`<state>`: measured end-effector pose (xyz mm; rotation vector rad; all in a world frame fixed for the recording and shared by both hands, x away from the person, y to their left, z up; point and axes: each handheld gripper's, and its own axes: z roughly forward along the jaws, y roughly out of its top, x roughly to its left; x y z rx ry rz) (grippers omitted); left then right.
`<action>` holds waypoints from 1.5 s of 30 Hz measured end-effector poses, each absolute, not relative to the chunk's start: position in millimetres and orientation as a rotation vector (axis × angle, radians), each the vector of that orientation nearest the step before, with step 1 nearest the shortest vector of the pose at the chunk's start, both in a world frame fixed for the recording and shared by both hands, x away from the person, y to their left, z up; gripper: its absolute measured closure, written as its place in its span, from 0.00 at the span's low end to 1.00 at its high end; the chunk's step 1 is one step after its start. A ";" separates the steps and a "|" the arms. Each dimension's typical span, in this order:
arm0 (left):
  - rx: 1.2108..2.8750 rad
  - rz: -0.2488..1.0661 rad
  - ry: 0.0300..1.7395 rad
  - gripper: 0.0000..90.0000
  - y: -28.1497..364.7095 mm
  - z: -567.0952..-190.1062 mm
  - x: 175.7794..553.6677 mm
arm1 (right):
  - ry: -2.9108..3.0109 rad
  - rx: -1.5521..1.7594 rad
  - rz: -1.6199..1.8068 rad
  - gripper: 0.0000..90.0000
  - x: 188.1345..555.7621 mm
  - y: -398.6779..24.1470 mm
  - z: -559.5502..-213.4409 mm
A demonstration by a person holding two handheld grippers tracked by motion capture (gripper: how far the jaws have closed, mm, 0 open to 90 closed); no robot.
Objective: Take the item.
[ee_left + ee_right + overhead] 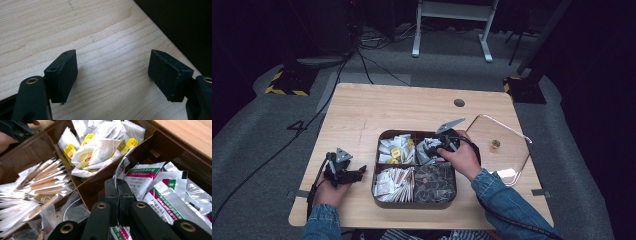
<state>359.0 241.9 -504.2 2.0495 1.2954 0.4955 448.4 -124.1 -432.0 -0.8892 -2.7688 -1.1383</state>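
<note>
Right gripper view, right tool (119,185) clamped on white sachet (120,168); brown tray (87,185)

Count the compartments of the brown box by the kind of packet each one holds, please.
Yellow-tagged tea bags: 1
Green-and-red sachets: 1
Paper-wrapped sticks: 1
Clear bags: 1
Total: 4 compartments

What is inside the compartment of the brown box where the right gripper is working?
Silver sachets with green and red print; the right gripper is shut on one sachet's edge. The compartment's floor beneath them is covered.
</note>
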 end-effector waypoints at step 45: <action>2.051 0.493 1.286 0.27 242.1 -504.4 358.8 | -2.590 -0.940 -1.560 1.00 413.9 -211.7 -372.0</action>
